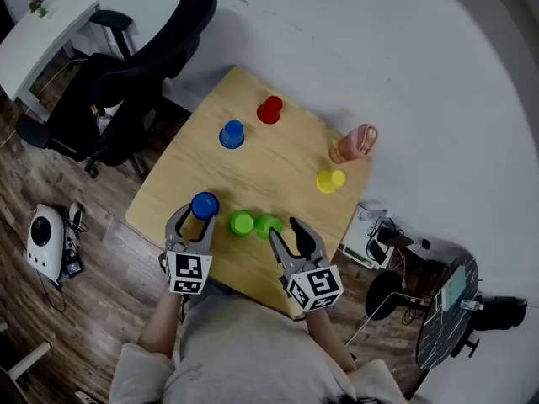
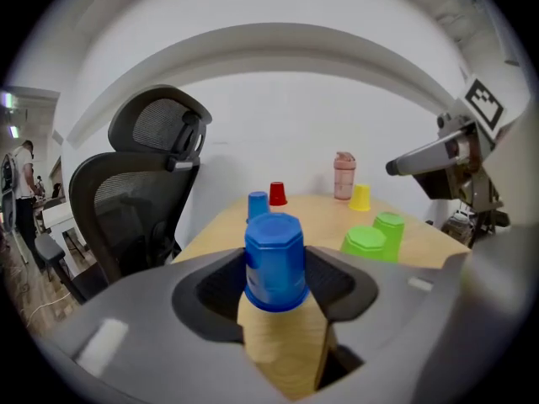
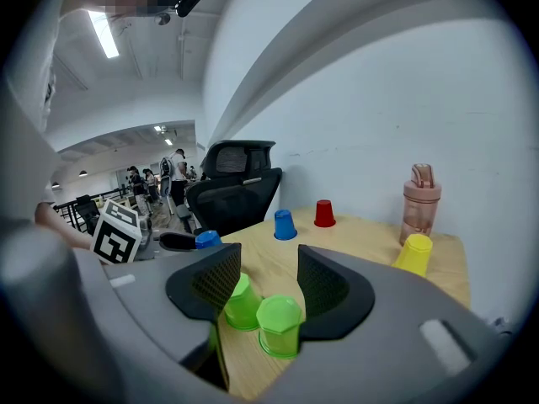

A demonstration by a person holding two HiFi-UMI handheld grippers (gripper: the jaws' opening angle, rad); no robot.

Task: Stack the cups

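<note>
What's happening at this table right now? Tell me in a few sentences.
A person is stacking upside-down cups on a wooden table, with a hand-held gripper in each hand. The left hand-held gripper has its jaws either side of a blue cup, which stands on the table. The right hand-held gripper is open, with a green cup low between its jaws and a second green cup beside it. Nothing is stacked yet.
</note>
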